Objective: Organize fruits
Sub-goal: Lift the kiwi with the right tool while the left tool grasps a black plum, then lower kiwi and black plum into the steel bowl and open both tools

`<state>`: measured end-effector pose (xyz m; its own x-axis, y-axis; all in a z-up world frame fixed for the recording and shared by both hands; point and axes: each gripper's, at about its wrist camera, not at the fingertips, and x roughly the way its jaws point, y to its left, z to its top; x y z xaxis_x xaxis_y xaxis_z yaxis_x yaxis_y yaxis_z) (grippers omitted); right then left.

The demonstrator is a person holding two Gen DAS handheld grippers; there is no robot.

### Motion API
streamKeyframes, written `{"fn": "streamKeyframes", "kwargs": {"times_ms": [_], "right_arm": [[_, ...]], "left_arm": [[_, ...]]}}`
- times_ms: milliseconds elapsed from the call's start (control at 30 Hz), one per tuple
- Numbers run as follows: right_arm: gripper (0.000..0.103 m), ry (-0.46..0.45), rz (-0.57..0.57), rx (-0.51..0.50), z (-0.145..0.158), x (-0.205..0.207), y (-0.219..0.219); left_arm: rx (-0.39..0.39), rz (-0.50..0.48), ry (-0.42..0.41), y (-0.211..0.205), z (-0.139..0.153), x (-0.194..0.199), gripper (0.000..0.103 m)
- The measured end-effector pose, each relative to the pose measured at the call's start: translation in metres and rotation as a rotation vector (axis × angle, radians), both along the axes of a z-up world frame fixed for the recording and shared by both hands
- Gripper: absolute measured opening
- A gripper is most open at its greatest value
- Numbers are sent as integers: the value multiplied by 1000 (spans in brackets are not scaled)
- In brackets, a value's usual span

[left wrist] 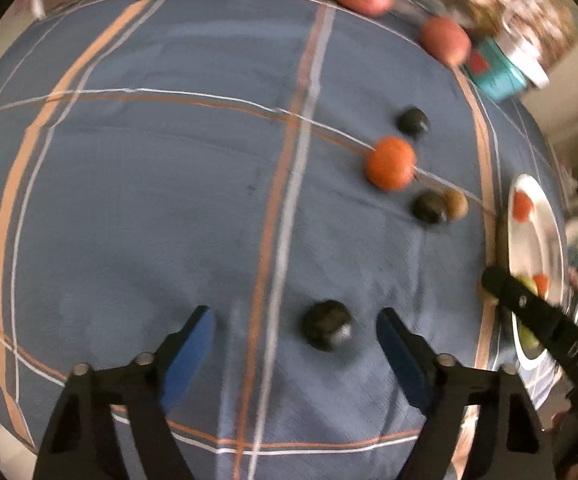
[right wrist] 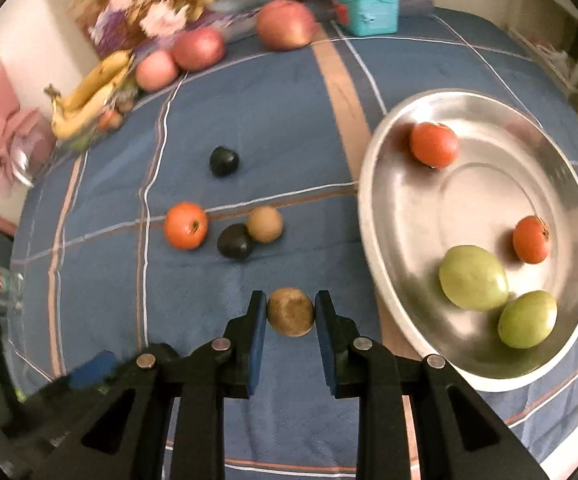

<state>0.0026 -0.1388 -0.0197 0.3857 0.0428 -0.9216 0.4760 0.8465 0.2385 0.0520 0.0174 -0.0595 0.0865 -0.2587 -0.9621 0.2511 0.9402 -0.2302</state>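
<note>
Gripping the small round brown fruit (right wrist: 290,312) squarely between its blue pads, the right gripper (right wrist: 291,312) needed only a level carry right to the shiny steel bowl (right wrist: 373,216). Left gripper (left wrist: 295,322) stood wide open around a near dark round fruit (left wrist: 327,325); centring first seemed wise.

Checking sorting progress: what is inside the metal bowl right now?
The metal bowl holds two orange-red fruits and two green fruits. Nothing covers its inside in the right wrist view; the bare floor shows between them.
</note>
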Motion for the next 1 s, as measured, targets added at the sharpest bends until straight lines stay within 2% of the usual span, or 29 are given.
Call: {"fn": "streamKeyframes", "kwargs": {"times_ms": [67, 200, 300, 500, 667, 833, 1000], "right_arm": [[26, -3, -1, -7, 1, 0, -3], [26, -11, 2, -7, 3, -5, -6], [26, -18, 3, -5, 7, -9, -9], [26, -42, -8, 12, 15, -16, -16], [26, -92, -54, 34, 27, -25, -33], [26, -123, -182, -34, 42, -40, -69], [26, -66, -327, -76, 30, -59, -110]], "left_arm": [[7, -29, 2, -9, -1, -3, 63], [45, -61, -19, -23, -2, -9, 49], [47, -59, -26, -29, 0, -11, 31], [-19, -8, -24, -9, 10, -3, 29], [-63, -12, -74, -6, 27, -4, 29], [-135, -84, -152, -32, 52, -9, 29], [-181, -209, -204, -84, 65, -23, 29]]}}
